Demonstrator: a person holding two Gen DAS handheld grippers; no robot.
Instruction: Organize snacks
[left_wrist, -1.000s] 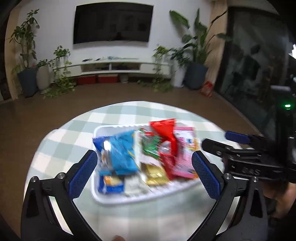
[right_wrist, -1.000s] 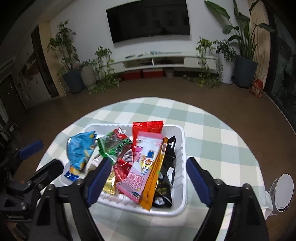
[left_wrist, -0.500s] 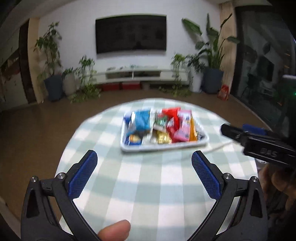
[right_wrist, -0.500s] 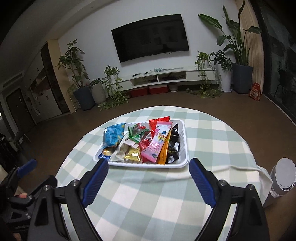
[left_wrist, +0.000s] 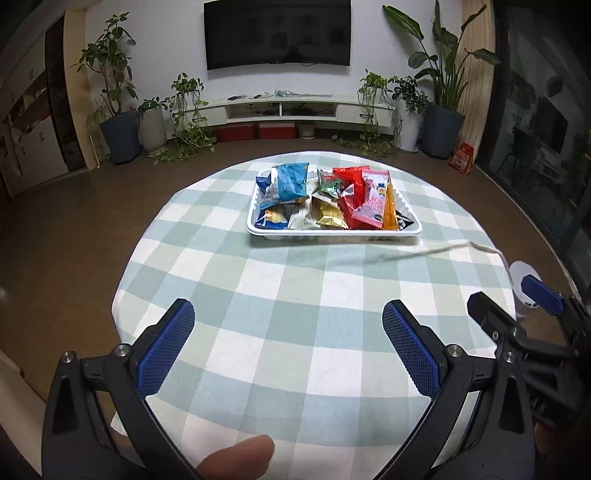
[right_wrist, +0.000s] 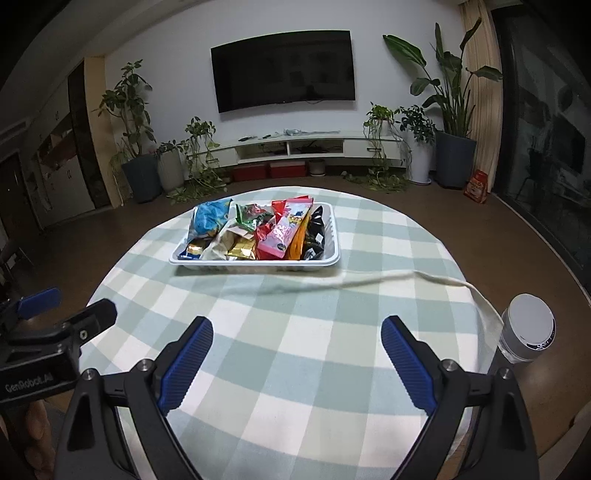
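Both grippers, left (left_wrist: 288, 345) and right (right_wrist: 297, 360), hang with jaws wide, empty, low in frame. Packets (right_wrist: 258, 229) heap loosely in tray (right_wrist: 255, 263); cloth ridge (right_wrist: 388, 278) on surface could snag the tray.

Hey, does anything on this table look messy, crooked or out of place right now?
Yes. The checked tablecloth has a raised fold running from the white tray toward the table's right edge. Inside the tray, the snack packets lie overlapped at mixed angles rather than in rows. Nothing looks spilled or damaged.
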